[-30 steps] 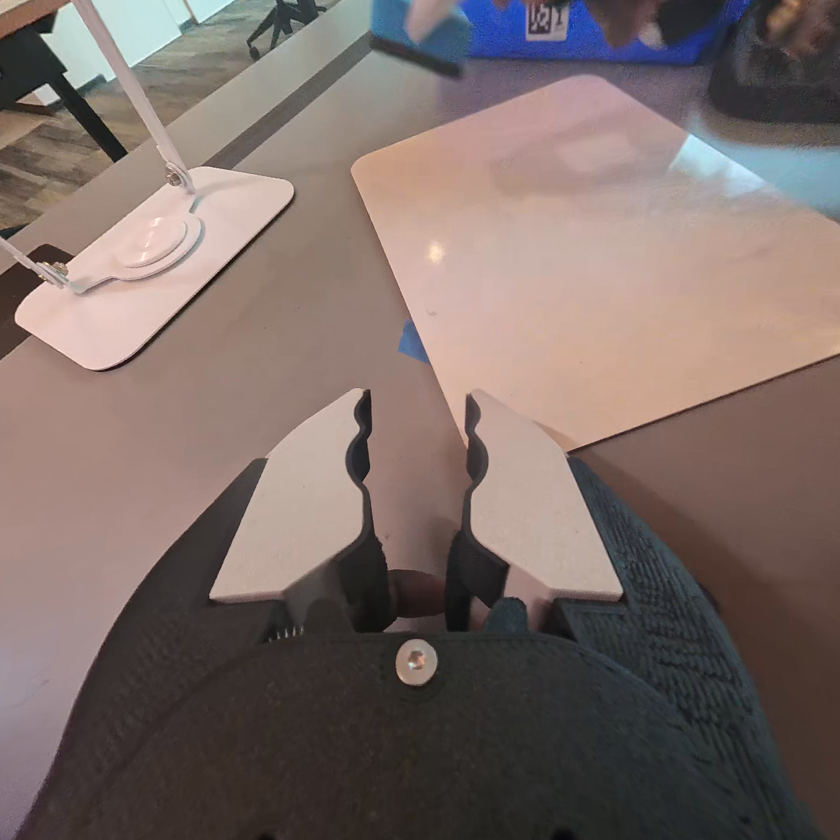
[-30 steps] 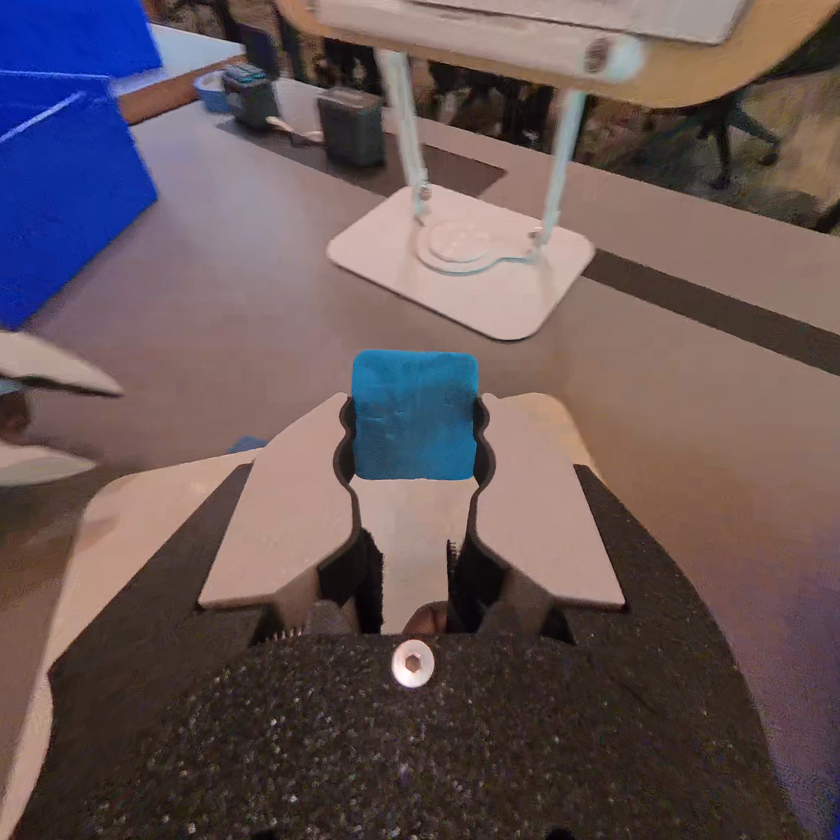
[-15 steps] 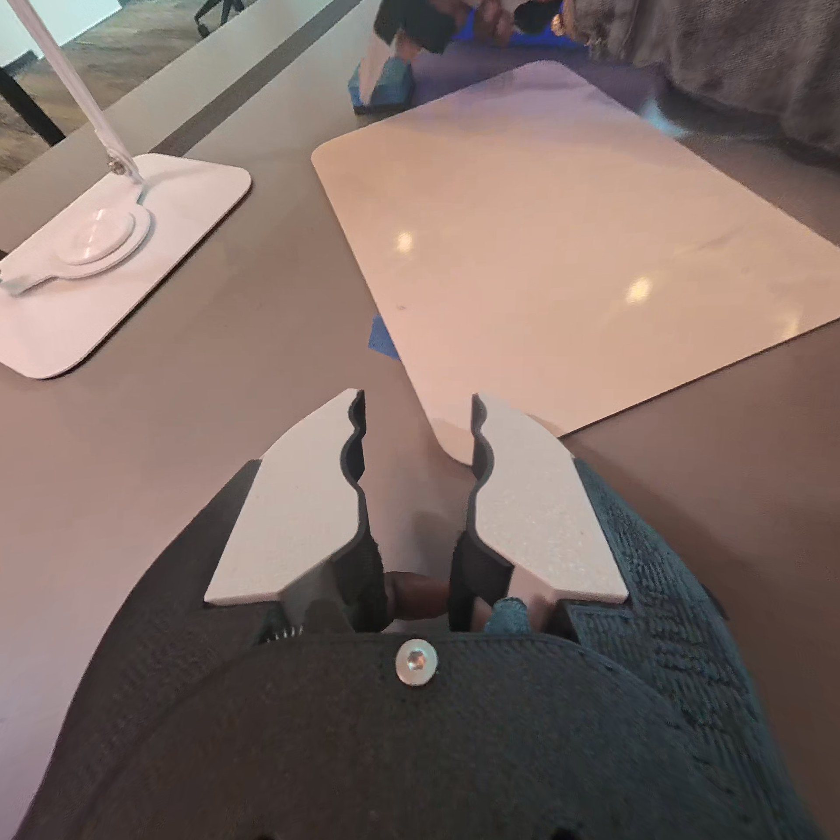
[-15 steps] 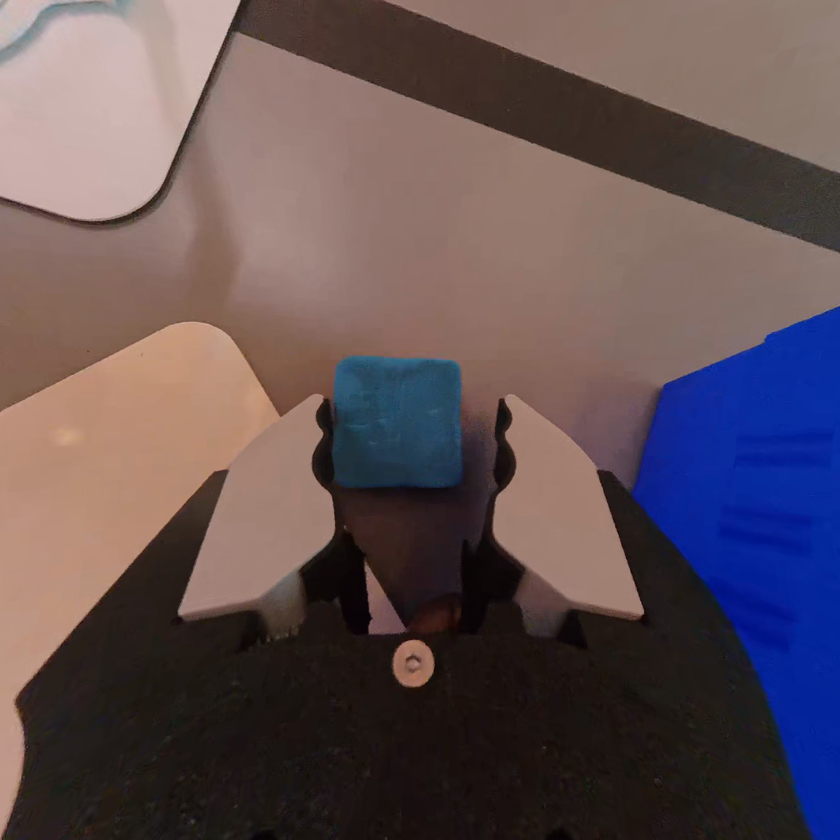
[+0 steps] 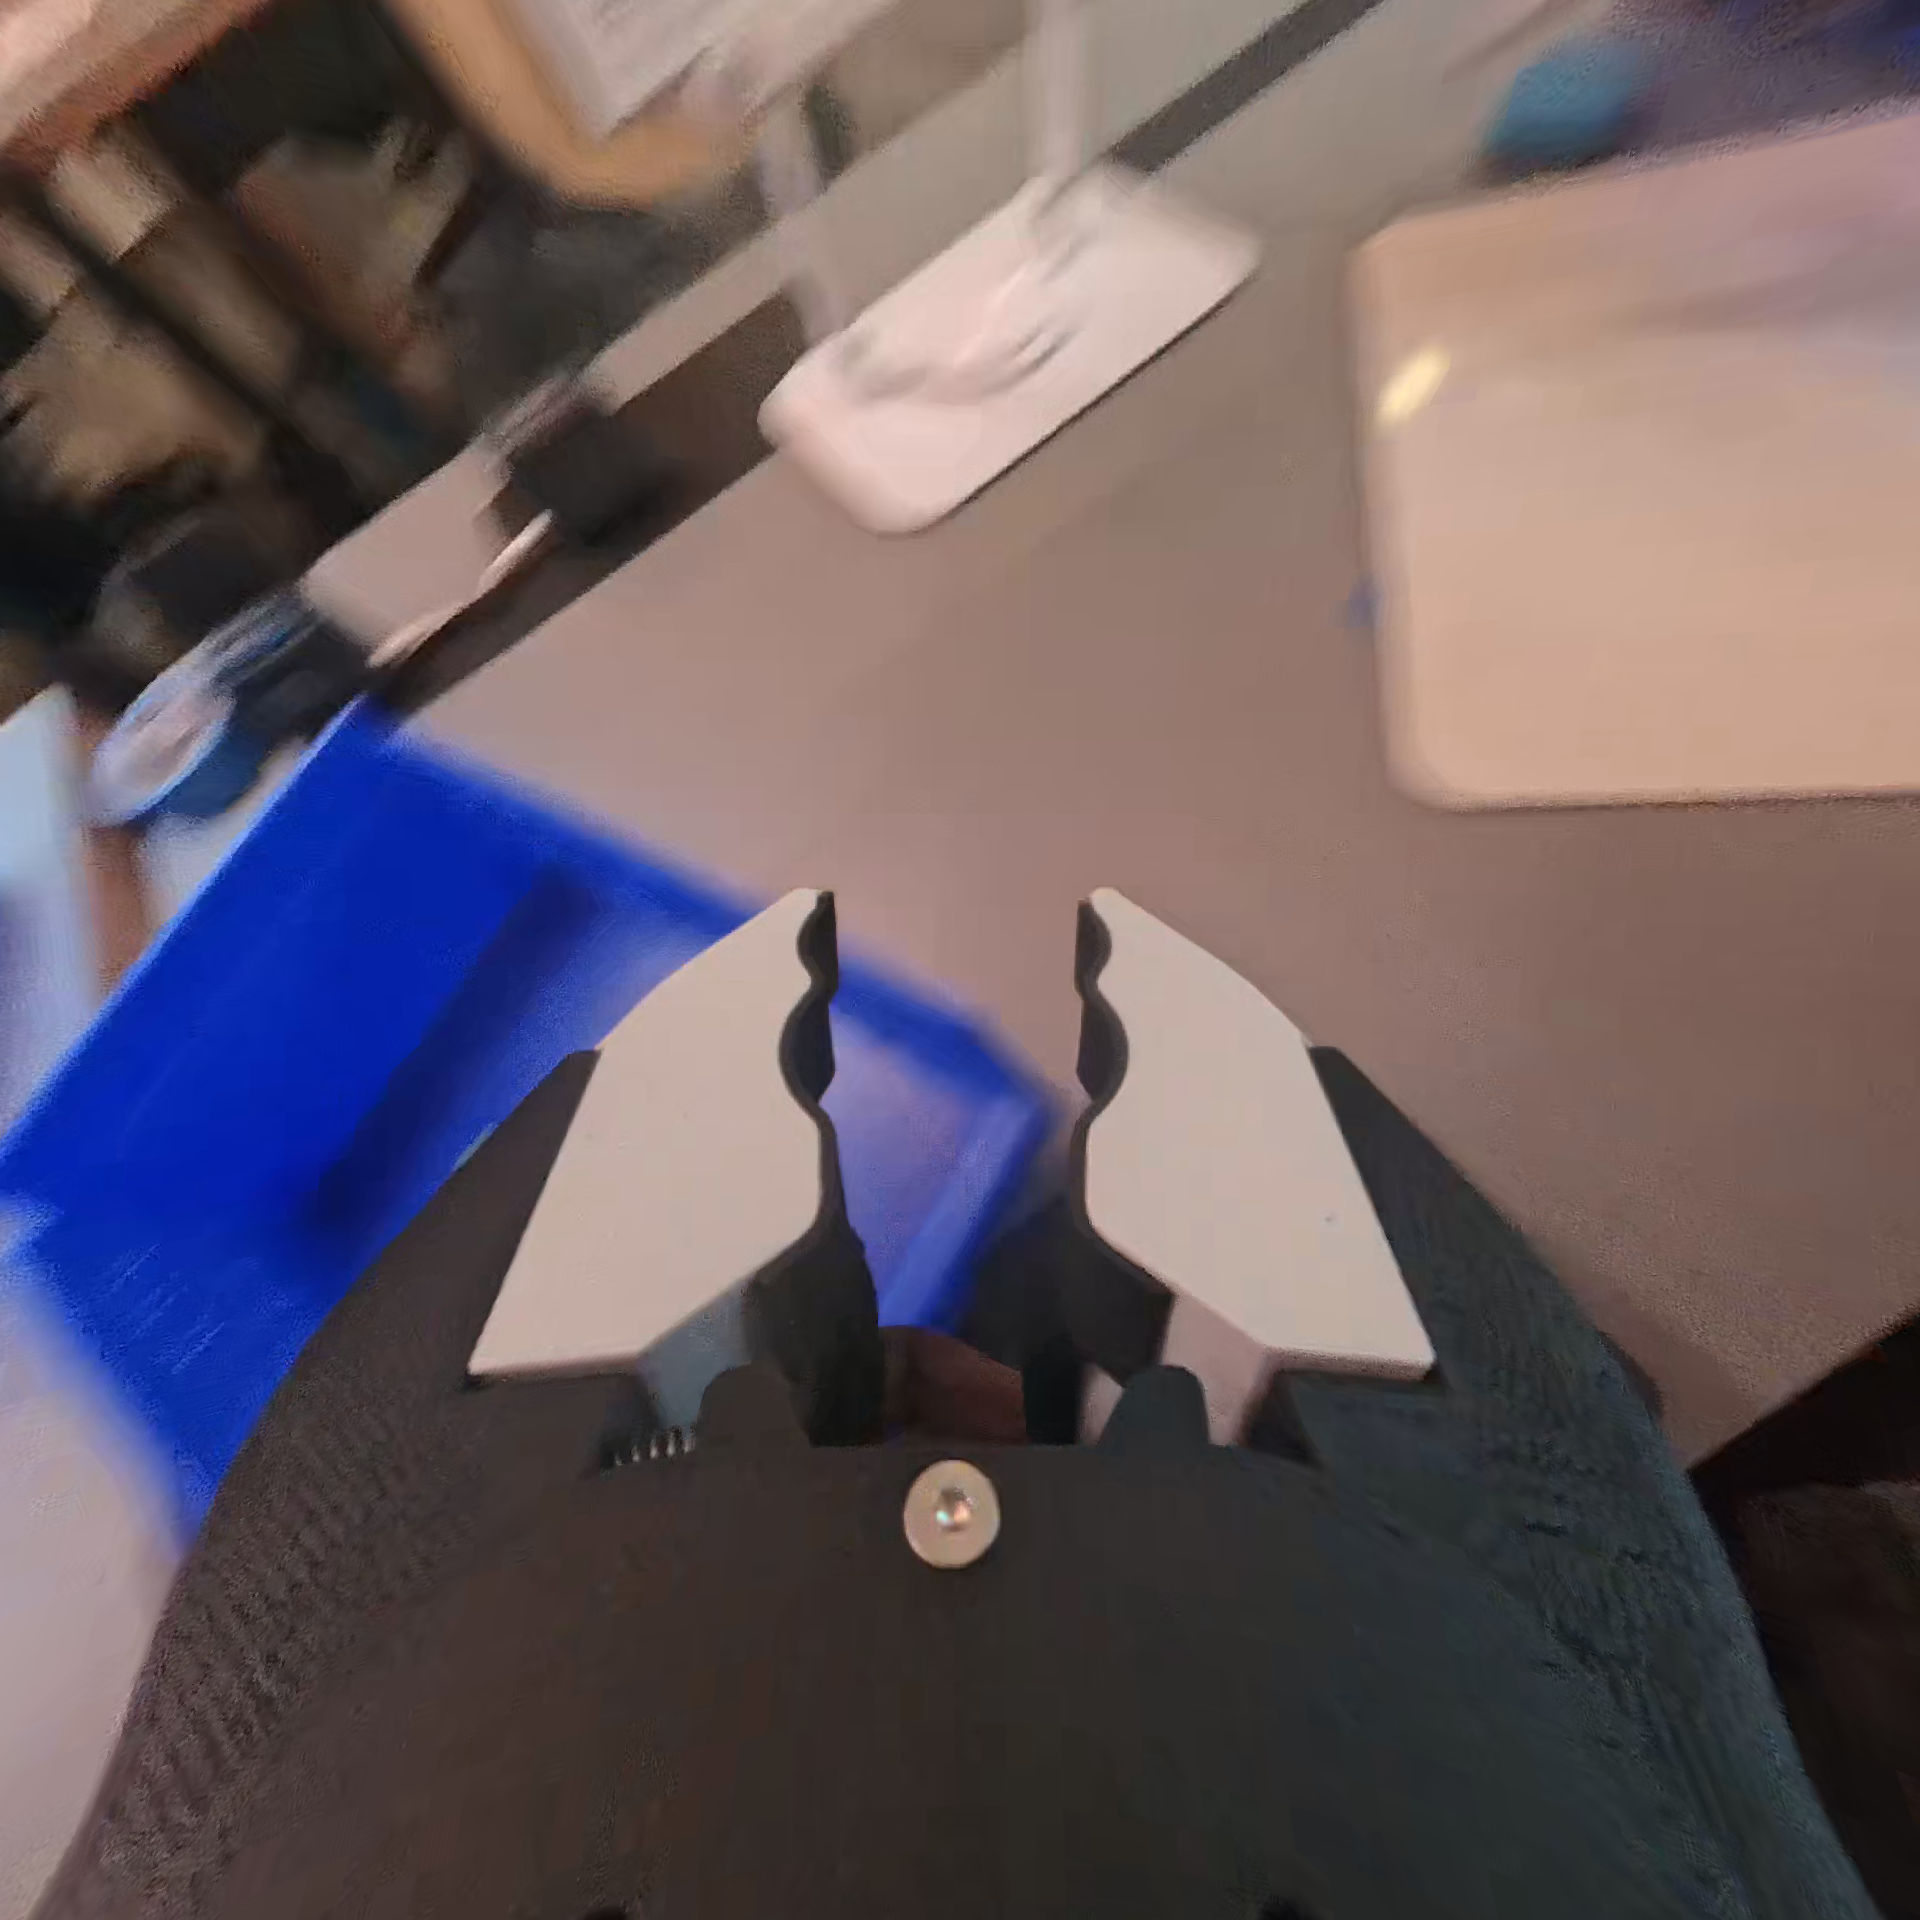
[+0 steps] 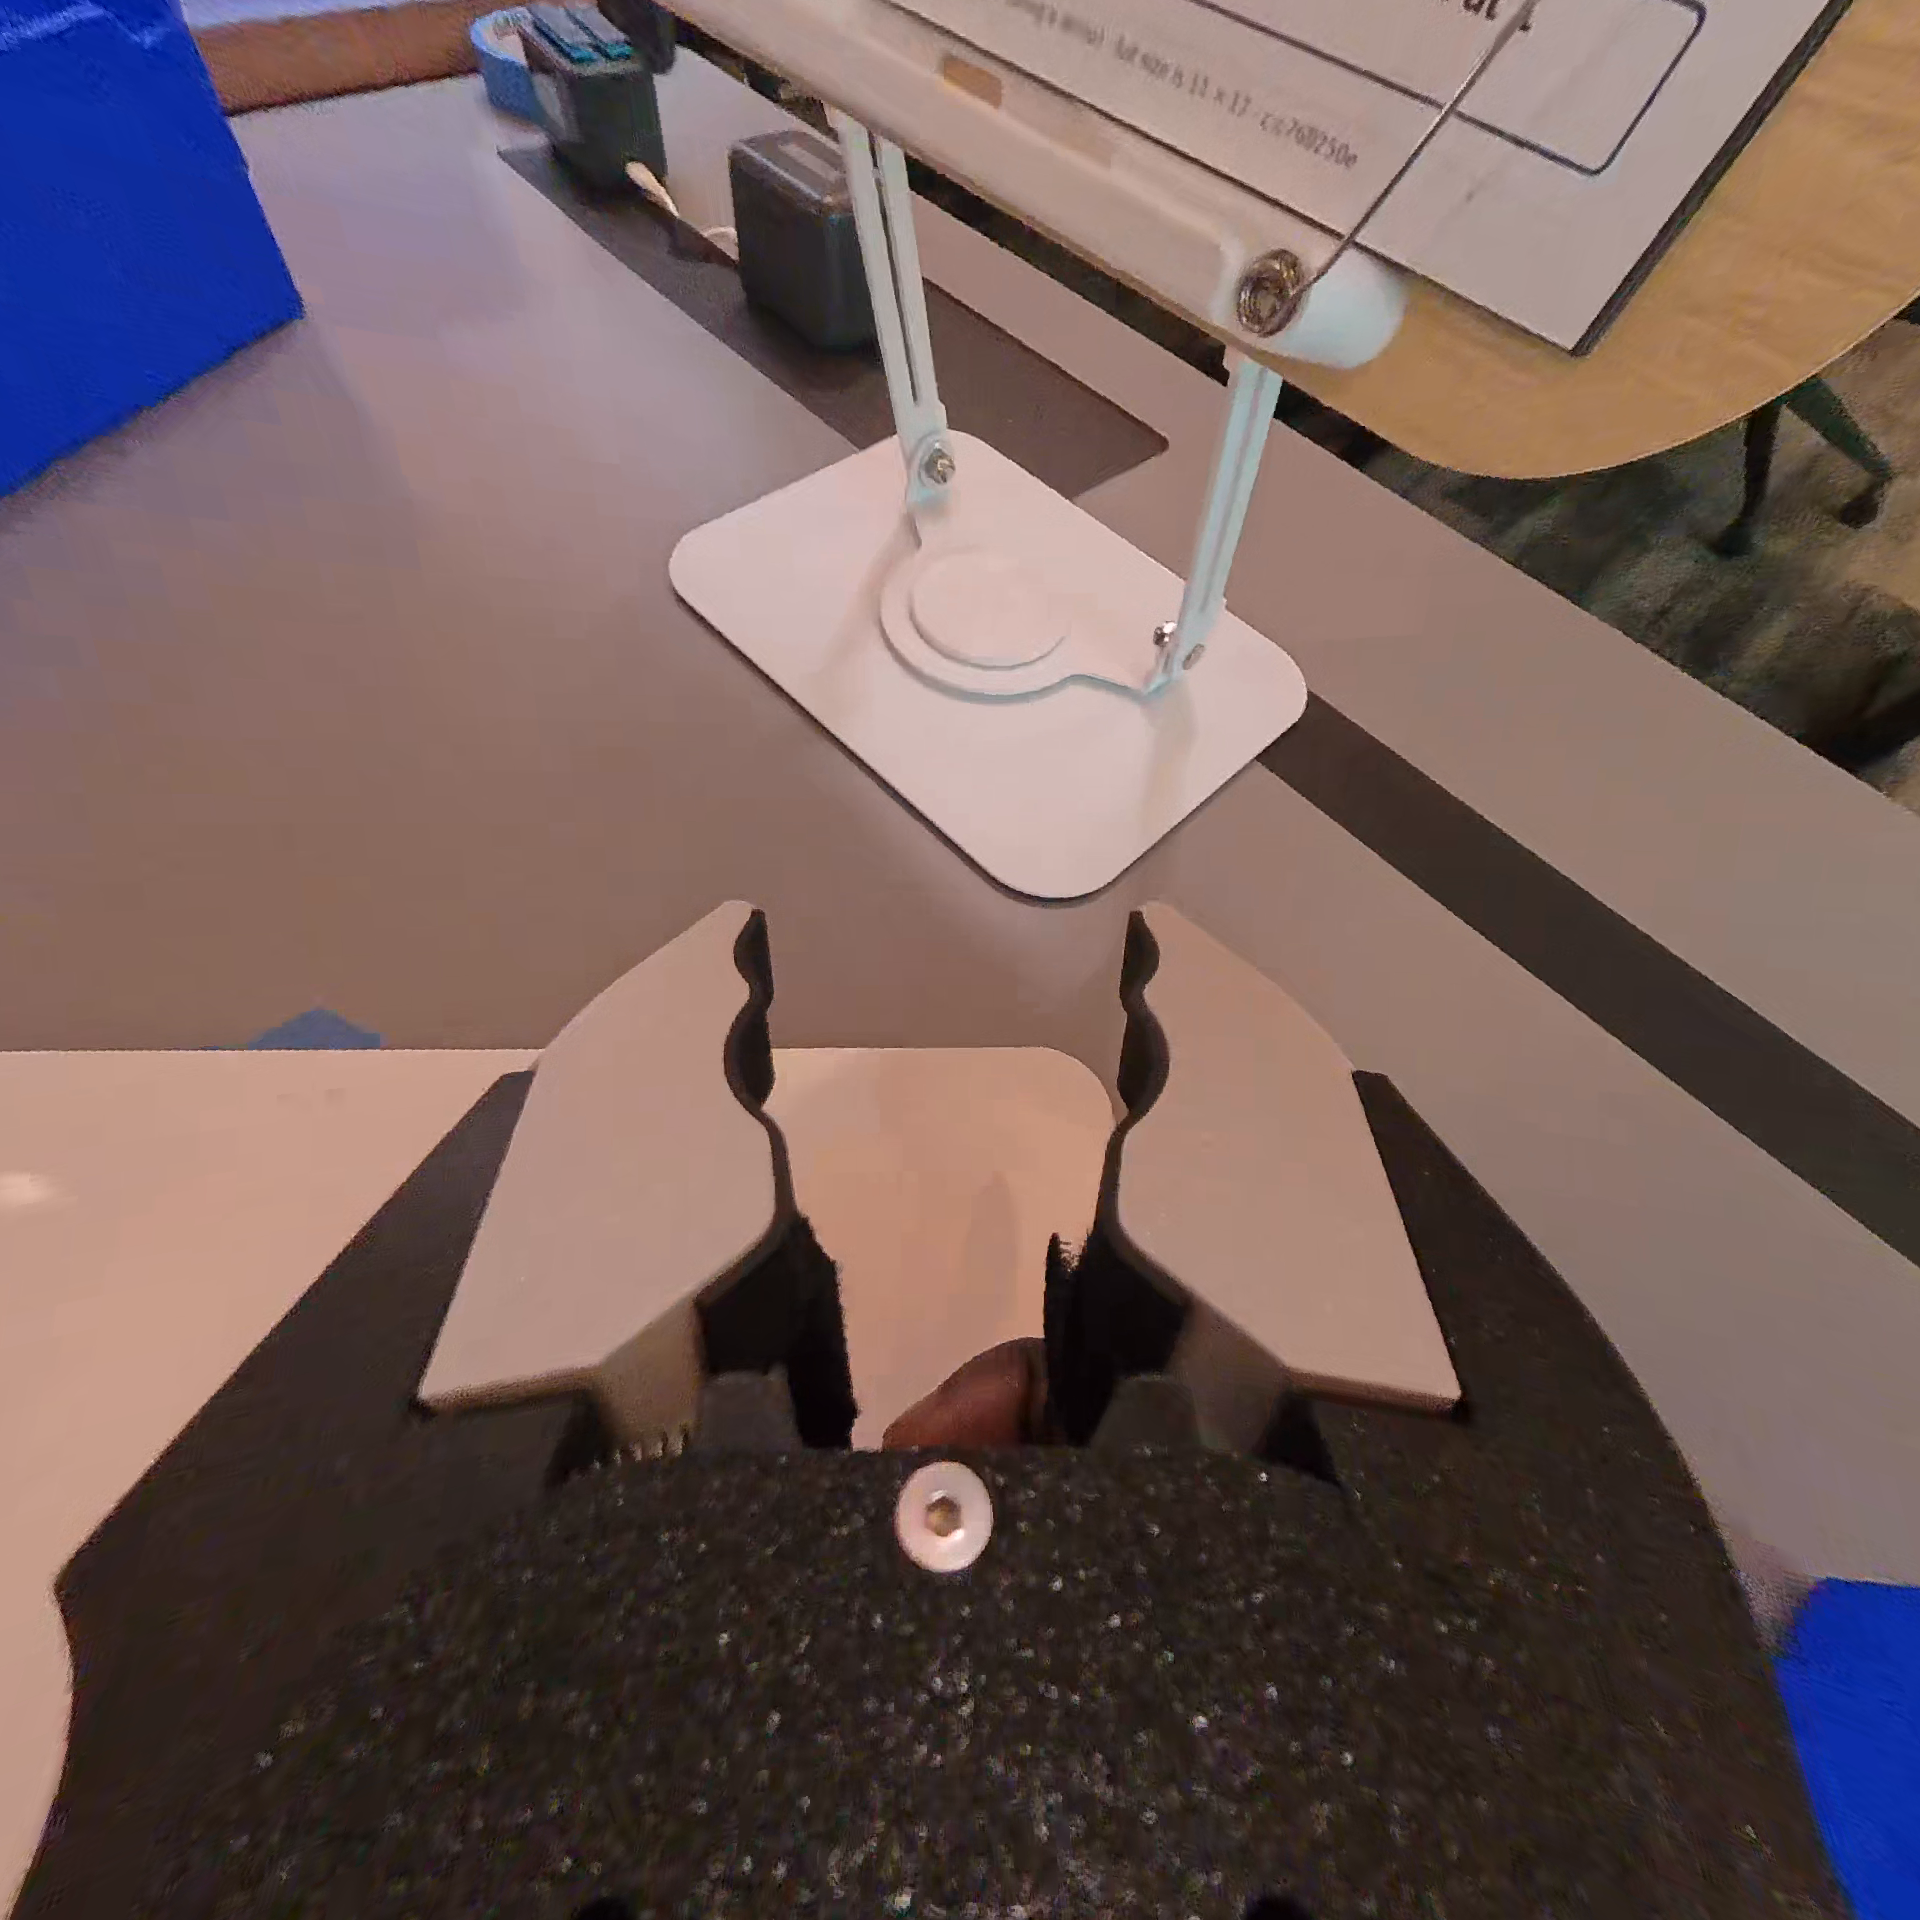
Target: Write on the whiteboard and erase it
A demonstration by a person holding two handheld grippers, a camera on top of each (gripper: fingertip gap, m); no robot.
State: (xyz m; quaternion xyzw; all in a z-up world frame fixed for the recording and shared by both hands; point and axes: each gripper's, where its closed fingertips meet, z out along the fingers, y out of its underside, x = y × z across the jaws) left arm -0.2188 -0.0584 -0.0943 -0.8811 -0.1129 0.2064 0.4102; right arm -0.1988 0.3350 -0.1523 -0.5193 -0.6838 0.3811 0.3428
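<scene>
The whiteboard [image 5: 1662, 499] lies flat on the brown table at the right of the left wrist view, and it shows blank below my right gripper in the right wrist view [image 6: 208, 1195]. A blurred blue eraser [image 5: 1558, 104] lies on the table past the board's far corner. My left gripper [image 5: 956, 909] is open with nothing between its fingers, above the table beside a blue bin [image 5: 312, 987]. My right gripper [image 6: 940, 920] is open with nothing between its fingers, over the board's far corner.
A white stand base [image 6: 987, 665] with two thin legs holds a tilted board [image 6: 1351, 156] beyond the whiteboard. Dark boxes [image 6: 800, 239] and a tape roll sit at the table's far edge. A blue bin wall [image 6: 114, 229] is at far left. Blue tape [image 6: 312, 1031] marks the board's edge.
My right gripper opened and left the blue eraser on the table past the board, then drew back over the board. My left gripper swung fast to the left, toward the blue bin.
</scene>
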